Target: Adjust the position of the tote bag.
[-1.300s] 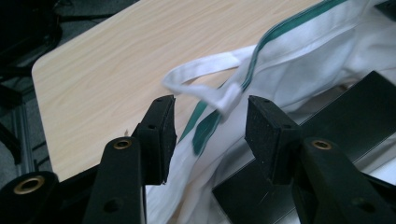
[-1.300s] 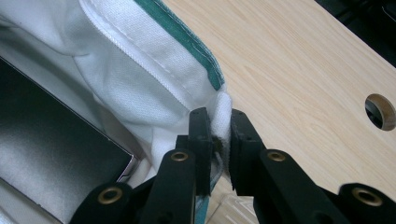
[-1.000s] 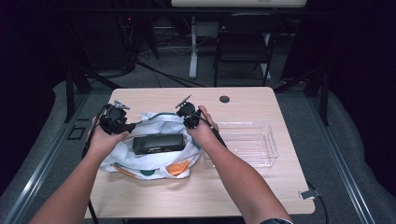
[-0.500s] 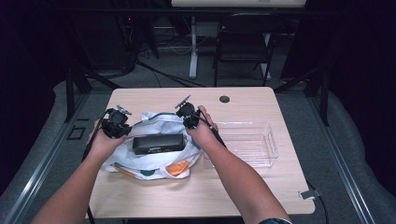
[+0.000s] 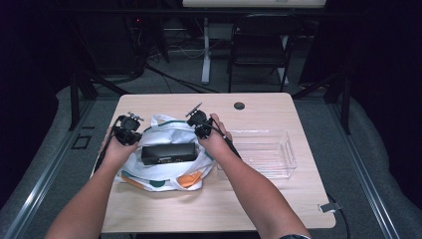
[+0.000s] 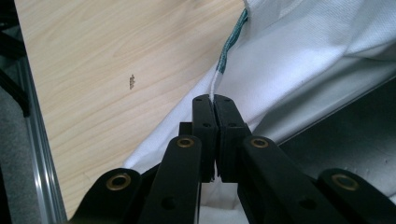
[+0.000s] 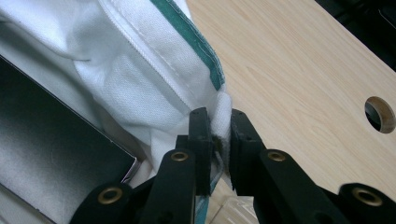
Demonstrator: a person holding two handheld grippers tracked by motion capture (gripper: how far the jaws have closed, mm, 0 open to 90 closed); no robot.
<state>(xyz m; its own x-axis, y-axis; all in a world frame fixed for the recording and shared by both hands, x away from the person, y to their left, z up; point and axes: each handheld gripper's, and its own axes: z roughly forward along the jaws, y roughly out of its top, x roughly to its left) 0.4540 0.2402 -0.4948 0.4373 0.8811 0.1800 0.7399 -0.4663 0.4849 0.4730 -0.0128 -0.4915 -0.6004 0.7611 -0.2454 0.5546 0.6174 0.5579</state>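
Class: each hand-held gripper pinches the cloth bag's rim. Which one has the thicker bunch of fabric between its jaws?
The right hand-held gripper: a thick white fold of the cloth bag holds its jaws apart. The left hand-held gripper nips only a thin edge.

Wooden table: white bag, clear tray

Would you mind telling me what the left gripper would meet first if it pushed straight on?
Probably the white bag: the left gripper already pinches its edge, and more cloth lies directly ahead.
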